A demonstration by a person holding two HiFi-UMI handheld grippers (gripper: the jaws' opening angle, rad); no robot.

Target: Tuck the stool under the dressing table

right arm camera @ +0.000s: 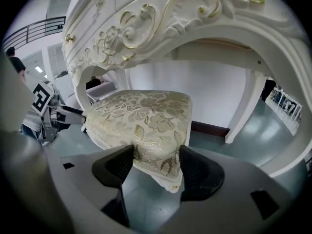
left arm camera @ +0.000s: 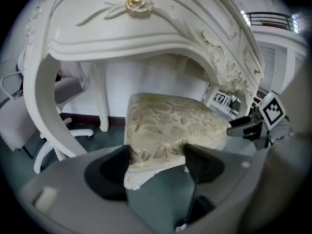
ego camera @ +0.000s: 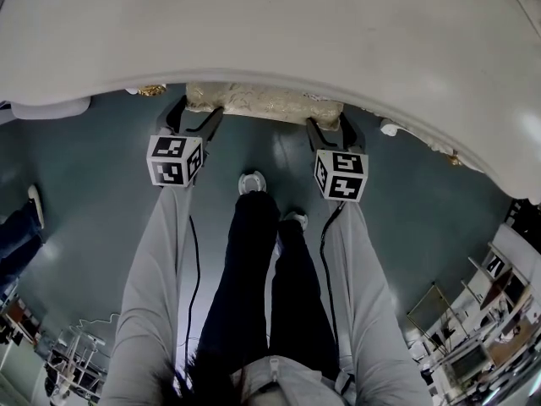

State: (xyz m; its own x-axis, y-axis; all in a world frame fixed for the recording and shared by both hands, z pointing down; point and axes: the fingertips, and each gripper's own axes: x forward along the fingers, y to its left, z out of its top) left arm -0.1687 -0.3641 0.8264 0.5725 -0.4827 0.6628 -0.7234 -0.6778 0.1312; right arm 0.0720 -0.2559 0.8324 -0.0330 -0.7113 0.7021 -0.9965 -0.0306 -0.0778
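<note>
The stool (ego camera: pixel 262 101) has a cream cushion with a gold floral pattern, and only its near edge shows below the white dressing table top (ego camera: pixel 270 32). My left gripper (ego camera: pixel 194 117) is shut on the stool's near left corner and my right gripper (ego camera: pixel 330 125) on its near right corner. In the left gripper view the left gripper (left arm camera: pixel 156 162) has its dark pads pressed on both sides of the stool's (left arm camera: pixel 170 121) corner, under the carved table (left arm camera: pixel 136 28). The right gripper view shows the right gripper (right arm camera: pixel 156 162) clamping the stool (right arm camera: pixel 141 113) the same way beneath the table arch (right arm camera: pixel 195 13).
The person's legs and shoes (ego camera: pixel 252 182) stand just behind the stool on the grey-green floor. Curved table legs (left arm camera: pixel 48 111) (right arm camera: pixel 243 106) flank the opening. An office chair (left arm camera: pixel 19 126) stands left of the table. Racks and clutter (ego camera: pixel 473 337) fill the lower right.
</note>
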